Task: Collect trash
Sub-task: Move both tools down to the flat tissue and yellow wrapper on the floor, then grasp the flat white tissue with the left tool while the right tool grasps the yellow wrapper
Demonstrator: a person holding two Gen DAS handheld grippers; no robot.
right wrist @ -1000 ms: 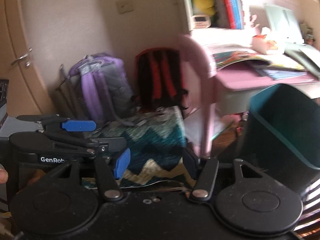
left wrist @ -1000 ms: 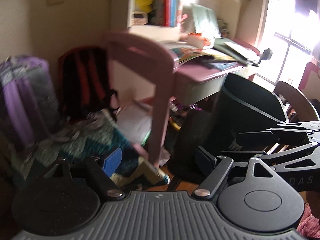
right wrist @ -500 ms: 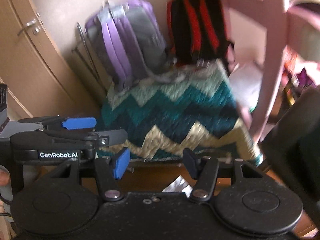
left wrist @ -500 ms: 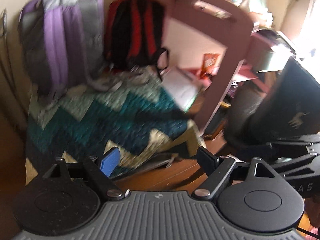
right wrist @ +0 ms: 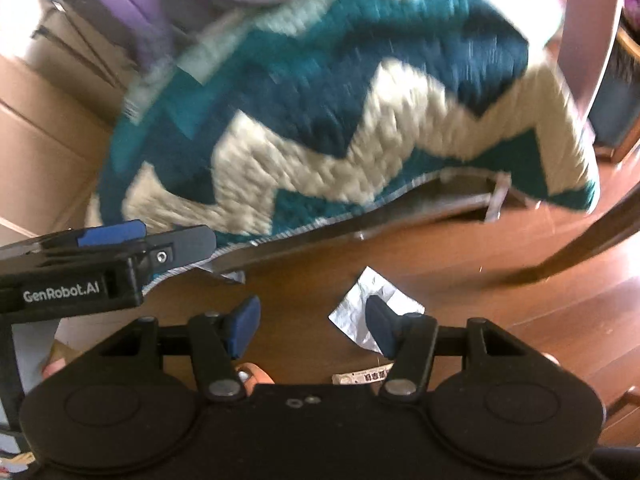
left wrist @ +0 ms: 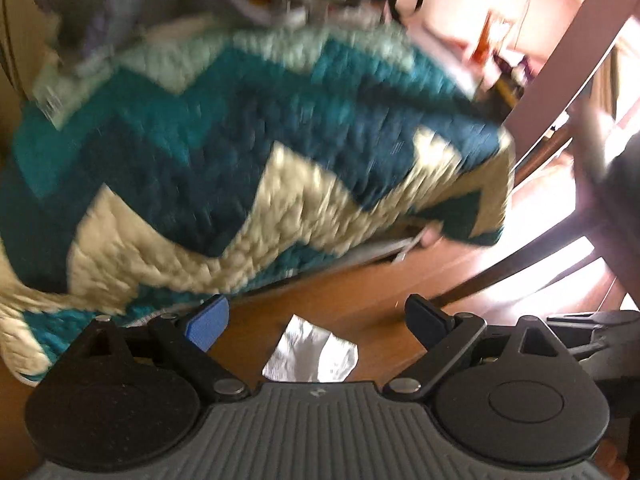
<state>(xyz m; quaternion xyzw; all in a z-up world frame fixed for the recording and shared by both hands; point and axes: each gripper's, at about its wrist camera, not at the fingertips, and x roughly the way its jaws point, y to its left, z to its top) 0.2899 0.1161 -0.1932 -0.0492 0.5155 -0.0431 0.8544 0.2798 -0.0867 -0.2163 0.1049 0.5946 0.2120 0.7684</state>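
A crumpled silver foil wrapper (left wrist: 310, 354) lies on the brown wooden floor, just ahead of and between my left gripper's (left wrist: 316, 320) open, empty fingers. In the right wrist view the same wrapper (right wrist: 362, 300) lies by the right fingertip (right wrist: 380, 322) of my open, empty right gripper (right wrist: 312, 324). A small printed paper scrap (right wrist: 362, 376) lies on the floor under the right gripper. The left gripper's body (right wrist: 100, 268) shows at the left of the right wrist view.
A teal, navy and cream zigzag quilt (left wrist: 240, 140) covers a low piece of furniture just beyond the wrapper. A purple backpack (right wrist: 120, 4) leans behind it. A pink chair leg (left wrist: 560, 80) and a dark curved edge (right wrist: 580, 240) stand at the right.
Both grippers have tilted down and moved toward the floor. The desk, chair and dark bin have left view; the foil wrapper now lies right at the fingertips. Both stay open.
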